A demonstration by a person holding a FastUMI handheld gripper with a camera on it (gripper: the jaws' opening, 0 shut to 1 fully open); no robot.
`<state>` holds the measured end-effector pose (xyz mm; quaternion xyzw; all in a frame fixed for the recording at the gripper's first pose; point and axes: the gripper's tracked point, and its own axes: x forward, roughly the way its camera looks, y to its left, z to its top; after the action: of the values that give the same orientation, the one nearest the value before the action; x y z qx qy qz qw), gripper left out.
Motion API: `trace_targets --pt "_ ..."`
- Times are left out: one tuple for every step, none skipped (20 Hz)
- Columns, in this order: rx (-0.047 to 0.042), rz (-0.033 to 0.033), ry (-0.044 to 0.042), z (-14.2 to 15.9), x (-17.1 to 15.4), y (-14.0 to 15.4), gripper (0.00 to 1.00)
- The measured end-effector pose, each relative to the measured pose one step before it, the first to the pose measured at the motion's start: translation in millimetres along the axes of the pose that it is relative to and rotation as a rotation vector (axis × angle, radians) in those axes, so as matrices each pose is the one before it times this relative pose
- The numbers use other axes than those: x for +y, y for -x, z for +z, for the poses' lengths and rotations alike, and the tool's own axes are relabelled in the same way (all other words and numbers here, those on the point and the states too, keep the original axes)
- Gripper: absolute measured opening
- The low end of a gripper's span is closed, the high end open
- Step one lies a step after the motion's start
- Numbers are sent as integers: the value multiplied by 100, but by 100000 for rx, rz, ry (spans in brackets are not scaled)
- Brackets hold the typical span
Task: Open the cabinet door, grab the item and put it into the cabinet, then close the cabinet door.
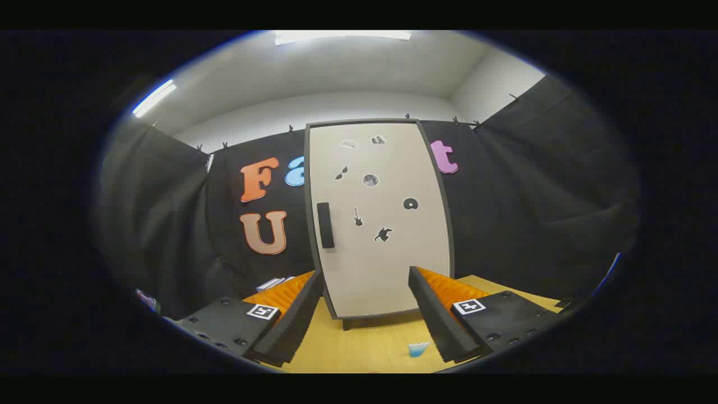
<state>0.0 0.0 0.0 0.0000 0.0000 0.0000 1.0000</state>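
Note:
A small cabinet [381,224] with a pale door and dark frame stands upright on the yellow table [359,348], straight ahead of my fingers. Its door is closed; a dark vertical handle [325,225] sits near the door's left edge, and several small stickers dot the door. A small blue-and-white item [418,349] lies on the table between my fingers, close to the right finger. My gripper [366,278] is open, with nothing between its fingers, and its tips are short of the cabinet's front.
Black cloth walls surround the table on the left, back and right. A small white object [275,283] lies on the table behind my left finger, beside the cabinet. The table's right edge [555,306] runs close past the right finger.

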Motion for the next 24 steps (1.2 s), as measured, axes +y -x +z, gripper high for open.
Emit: trace_targets --pt "104 133 8 29 61 115 97" --pt "-94 -9 131 -4 0 -5 97" --pt "-180 -13 182 132 12 25 97" --pt "-215 -28 125 56 6 -43 97" --pt "-124 -35 65 35 -27 153 97" --pt "-44 4 -19 -12 21 7 97" --pt "50 -71 -7 -40 38 31 97" --pt "188 -34 16 -16 -4 -87 97" --pt "98 79 54 5 45 13 97" --pt "-120 16 130 10 59 -16 97" --pt "-220 30 204 89 23 -30 97" --pt "-258 -27 187 57 62 30 97" --pt "-214 -18 74 107 -16 29 97" --pt "-280 57 -158 56 70 -8 97" --pt "-730 42 -590 230 93 -22 97" --pt "-695 -529 -1009 243 77 -33 97" --pt "-1423 -498 -1230 409 39 113 97" --pt "-1679 245 -654 456 324 -83 97" --pt "-1121 969 515 336 439 19 97" --pt "-502 1022 877 198 401 -240 97" --pt "118 711 920 211 246 -470 97" --pt "244 547 708 135 262 -618 97" --pt "-438 839 259 379 328 -808 97" --pt "-390 385 -150 335 205 -1154 97"
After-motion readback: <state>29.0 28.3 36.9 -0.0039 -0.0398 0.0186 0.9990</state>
